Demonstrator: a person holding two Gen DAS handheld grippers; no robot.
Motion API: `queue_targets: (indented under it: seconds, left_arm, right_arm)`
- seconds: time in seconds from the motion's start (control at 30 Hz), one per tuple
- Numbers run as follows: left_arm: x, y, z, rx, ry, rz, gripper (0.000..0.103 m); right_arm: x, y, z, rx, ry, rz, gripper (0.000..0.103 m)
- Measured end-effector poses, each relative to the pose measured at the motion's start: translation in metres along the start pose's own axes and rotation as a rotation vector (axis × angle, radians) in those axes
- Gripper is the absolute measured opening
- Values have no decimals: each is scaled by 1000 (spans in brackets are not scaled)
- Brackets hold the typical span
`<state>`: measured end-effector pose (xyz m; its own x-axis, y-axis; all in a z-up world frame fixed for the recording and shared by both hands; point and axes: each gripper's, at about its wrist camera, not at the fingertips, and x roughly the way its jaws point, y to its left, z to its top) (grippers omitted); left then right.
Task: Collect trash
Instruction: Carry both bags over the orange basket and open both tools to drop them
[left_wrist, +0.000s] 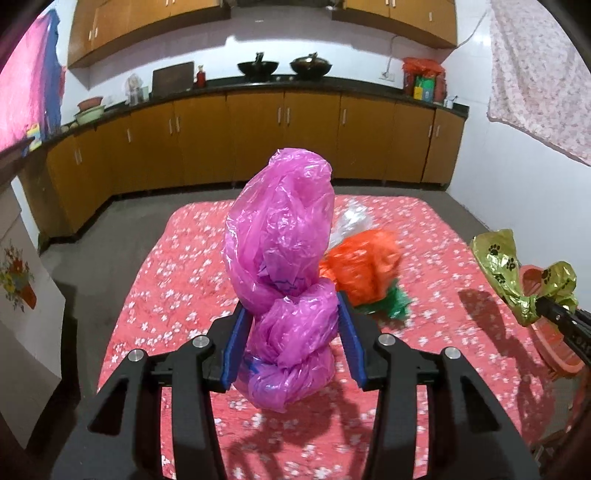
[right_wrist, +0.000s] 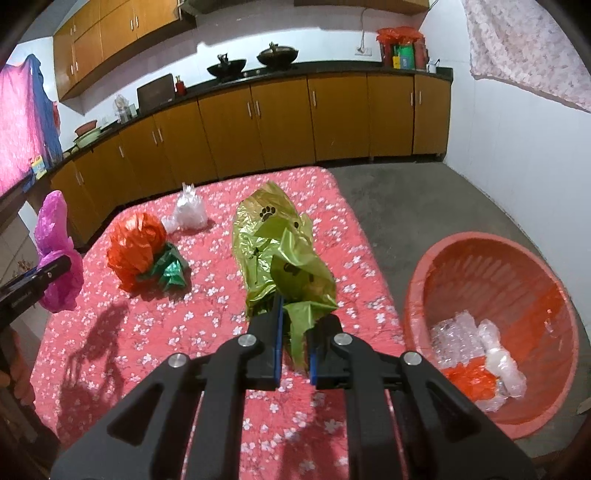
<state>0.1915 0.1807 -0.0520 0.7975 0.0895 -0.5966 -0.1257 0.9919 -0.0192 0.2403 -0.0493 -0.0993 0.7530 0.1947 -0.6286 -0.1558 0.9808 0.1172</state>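
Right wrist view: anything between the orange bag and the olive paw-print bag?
Nothing. In the right wrist view only bare floral tablecloth lies between the orange bag and the olive paw-print bag, which the right gripper holds.

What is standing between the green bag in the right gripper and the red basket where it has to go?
Nothing visible. The right gripper holds the green bag above the table, and the red basket stands on the floor just past the table's right edge, open on top. The orange bag and clear bag lie on the other side.
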Motion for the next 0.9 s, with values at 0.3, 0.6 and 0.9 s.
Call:
queue_targets:
  seconds: [0.3,0.6,0.9]
  left_arm:
    - [-23,-56,13,63,-47,-72,46]
    - [-30,-124,19,131,-66,-196,46]
    - [-30,-185,16,210,-68,-300,46]
  right_arm:
    - [-47,-37,12,50,-90,-67,12]
    - [-93,-98,13,121,-156,-192,12]
    - [-123,-150,5,171,-197,-314,12]
